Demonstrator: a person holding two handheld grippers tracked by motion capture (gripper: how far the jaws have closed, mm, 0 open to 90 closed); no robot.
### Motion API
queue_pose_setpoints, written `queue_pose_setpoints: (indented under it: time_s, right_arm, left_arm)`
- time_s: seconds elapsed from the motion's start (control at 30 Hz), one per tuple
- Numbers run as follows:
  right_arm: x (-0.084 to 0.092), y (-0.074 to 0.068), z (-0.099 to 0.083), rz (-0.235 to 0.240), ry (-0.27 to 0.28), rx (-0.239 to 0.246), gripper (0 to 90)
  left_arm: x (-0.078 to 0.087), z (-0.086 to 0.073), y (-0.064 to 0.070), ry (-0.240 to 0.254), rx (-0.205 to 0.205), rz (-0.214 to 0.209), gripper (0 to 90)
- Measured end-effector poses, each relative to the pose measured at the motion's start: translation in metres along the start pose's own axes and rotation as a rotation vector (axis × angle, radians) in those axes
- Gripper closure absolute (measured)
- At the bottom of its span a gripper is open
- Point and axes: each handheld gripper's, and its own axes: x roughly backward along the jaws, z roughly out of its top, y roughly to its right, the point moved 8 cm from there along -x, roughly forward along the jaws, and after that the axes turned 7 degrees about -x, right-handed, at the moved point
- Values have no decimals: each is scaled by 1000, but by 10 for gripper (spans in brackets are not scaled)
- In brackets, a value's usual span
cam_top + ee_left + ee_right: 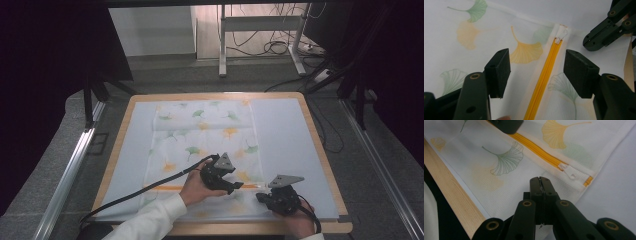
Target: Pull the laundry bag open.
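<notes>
My left gripper hangs released, jaws straddling the yellow zipper of the ginkgo-print bag. My right gripper is clenched on the bag's fabric; the white zipper pull lies at its one o'clock.

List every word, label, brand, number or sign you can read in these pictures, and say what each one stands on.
None: no view shows readable text.
The mesh bag bears only printed ginkgo leaves, no lettering.
The yellow zipper and its white pull carry no mark that can be made out.
The left gripper, open over the zipper, and the right gripper, shut on the bag's cloth, show bare black jaws and no label.
</notes>
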Motion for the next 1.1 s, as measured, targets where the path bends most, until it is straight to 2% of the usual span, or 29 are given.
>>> queue_pose_setpoints:
  time_s: [0.2, 0.43, 0.47, 0.53, 0.57, 0.6, 0.63, 0.67, 0.8, 0.9, 1.1]
  right_arm:
    - [0, 0, 0, 3, 0, -1, 891]
    - [1, 0, -1, 4, 1, -3, 892]
    - [3, 1, -1, 6, 4, -5, 891]
    - [4, 1, -2, 8, 3, -13, 891]
    - [3, 1, -2, 7, 2, -13, 892]
    - [3, 1, -2, 7, -2, -10, 891]
    - [2, 0, -3, 7, -7, -13, 891]
    - [2, -1, -3, 9, -8, -10, 891]
    - [1, -2, -4, 13, -13, -7, 892]
    - [0, -3, -5, 18, -21, -10, 891]
    - [-2, -4, -6, 19, -36, -7, 891]
  left_arm:
    - [-11, 6, 7, -1, -9, -10, 380]
    - [-21, 11, 8, -11, -14, -11, 385]
    - [-24, 12, 8, -14, -17, -13, 386]
    - [-26, 11, 7, -38, -48, -12, 386]
    - [-28, 13, 8, -28, -37, -12, 388]
    - [-29, 13, 7, -41, -50, -13, 388]
    - [-31, 14, 8, -36, -39, -12, 388]
    - [-32, 14, 7, -49, -54, -11, 388]
    - [-39, 16, 9, -49, -53, -15, 389]
    - [-45, 18, 10, -60, -71, -18, 390]
    - [-51, 21, 11, -53, -61, -18, 393]
